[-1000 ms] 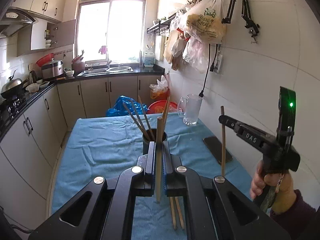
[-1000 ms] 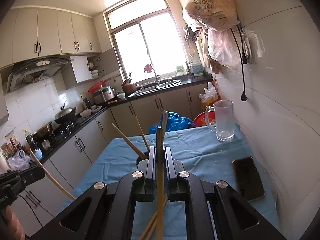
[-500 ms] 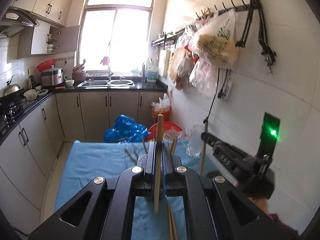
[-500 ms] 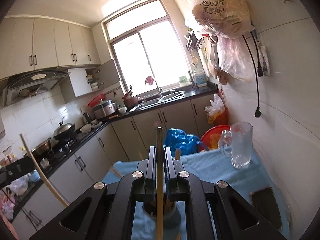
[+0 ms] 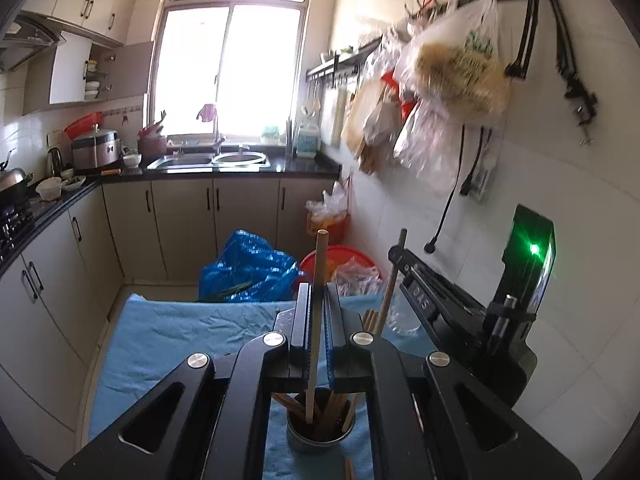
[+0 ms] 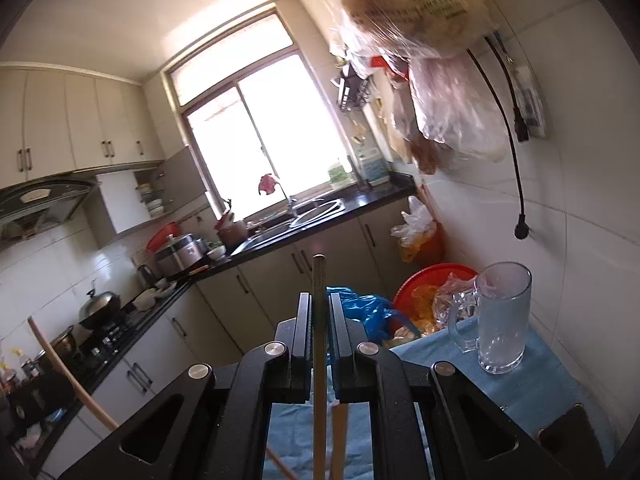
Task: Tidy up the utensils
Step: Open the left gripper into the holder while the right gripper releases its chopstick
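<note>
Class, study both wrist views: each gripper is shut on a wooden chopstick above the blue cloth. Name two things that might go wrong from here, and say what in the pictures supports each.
1. The left gripper holds its wooden chopstick with the lower tip in the crowded round metal holder; it may jam against the sticks already inside.
2. The right gripper moves its dark-tipped chopstick near the clear glass mug; a swing might knock it over.
</note>
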The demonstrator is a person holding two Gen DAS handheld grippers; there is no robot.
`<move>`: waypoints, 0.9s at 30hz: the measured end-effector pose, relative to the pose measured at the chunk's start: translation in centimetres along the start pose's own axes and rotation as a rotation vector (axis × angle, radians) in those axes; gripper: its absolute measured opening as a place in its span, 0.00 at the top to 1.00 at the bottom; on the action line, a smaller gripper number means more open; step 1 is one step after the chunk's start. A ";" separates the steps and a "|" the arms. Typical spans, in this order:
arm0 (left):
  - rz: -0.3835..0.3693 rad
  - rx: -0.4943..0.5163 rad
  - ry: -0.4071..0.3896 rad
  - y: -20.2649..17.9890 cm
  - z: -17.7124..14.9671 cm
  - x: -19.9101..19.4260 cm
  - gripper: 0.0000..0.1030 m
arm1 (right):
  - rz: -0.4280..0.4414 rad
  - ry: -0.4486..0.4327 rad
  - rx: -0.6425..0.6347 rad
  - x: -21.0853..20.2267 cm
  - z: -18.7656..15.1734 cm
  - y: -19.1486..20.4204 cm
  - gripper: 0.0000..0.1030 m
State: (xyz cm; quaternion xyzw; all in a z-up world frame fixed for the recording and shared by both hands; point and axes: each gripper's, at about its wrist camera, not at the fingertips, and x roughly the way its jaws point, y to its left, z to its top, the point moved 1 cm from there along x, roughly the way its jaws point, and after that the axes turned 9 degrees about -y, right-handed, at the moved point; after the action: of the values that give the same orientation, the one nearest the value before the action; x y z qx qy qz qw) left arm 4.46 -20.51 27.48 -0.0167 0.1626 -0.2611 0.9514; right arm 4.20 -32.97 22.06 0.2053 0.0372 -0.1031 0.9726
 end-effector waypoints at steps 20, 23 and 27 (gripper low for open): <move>0.053 -0.086 0.032 2.7 -2.2 -0.9 0.68 | -0.004 0.059 -0.041 -1.3 -2.1 -1.0 0.53; 0.067 -0.087 0.013 2.7 -1.8 -3.6 0.64 | 0.000 0.054 -0.040 -3.3 -1.0 -0.9 0.48; 0.077 -0.078 -0.009 2.3 -1.7 -7.6 0.62 | 0.006 0.039 -0.050 -6.8 0.6 -0.8 0.44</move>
State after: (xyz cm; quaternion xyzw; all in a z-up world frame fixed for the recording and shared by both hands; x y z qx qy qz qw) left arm -1.14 -14.63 27.85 -0.0483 0.1690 -0.2176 0.9601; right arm -2.63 -32.65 23.08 0.1831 0.0580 -0.0951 0.9768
